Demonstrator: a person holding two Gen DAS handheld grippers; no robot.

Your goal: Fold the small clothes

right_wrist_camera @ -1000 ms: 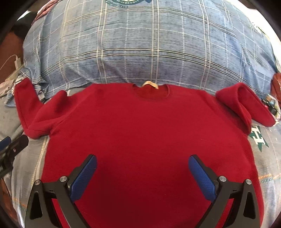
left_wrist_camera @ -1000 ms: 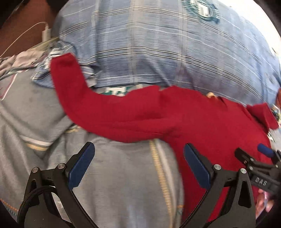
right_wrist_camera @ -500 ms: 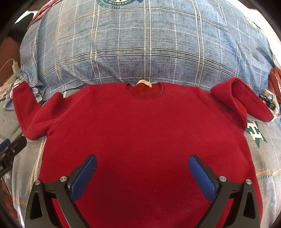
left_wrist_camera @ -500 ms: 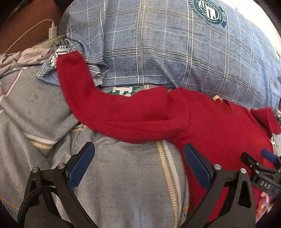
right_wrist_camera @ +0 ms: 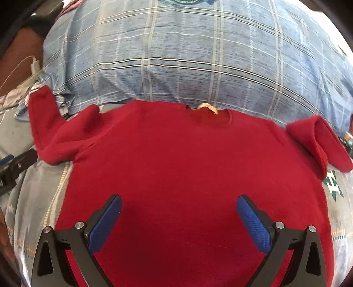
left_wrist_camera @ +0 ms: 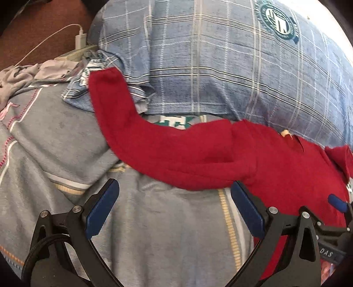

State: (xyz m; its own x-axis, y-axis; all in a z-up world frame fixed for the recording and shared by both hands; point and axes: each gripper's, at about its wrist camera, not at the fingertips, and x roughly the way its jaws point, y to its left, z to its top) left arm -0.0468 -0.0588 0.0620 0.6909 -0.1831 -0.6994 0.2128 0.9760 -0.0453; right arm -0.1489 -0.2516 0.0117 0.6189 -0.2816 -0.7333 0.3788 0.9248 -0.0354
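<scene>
A red sweater [right_wrist_camera: 187, 167] lies flat, front up, on a gray blanket [left_wrist_camera: 167, 231] on the bed. Its neck [right_wrist_camera: 207, 114] points away, with a small tan tag [right_wrist_camera: 208, 107] at the collar. The top edge of the sweater touches a big blue checked pillow [right_wrist_camera: 198, 55]. The left sleeve [left_wrist_camera: 136, 132] stretches out and bends up against the pillow's corner. The right sleeve [right_wrist_camera: 317, 141] is folded over on itself near the pillow's other end.

The left tongs [left_wrist_camera: 174, 209] are spread wide and hold nothing. They hang over the blanket, just under the left sleeve. The right tongs [right_wrist_camera: 179, 223] are also spread wide and empty, over the lower middle of the sweater.

Since 1 second ago, the sweater has stayed in the same spot. The left view has swung a bit, so more of the pillow and its round green badge [left_wrist_camera: 279, 21] shows. A white charger and cord [left_wrist_camera: 80, 38] sit at the far left by a crumpled gray cloth [left_wrist_camera: 26, 75].
</scene>
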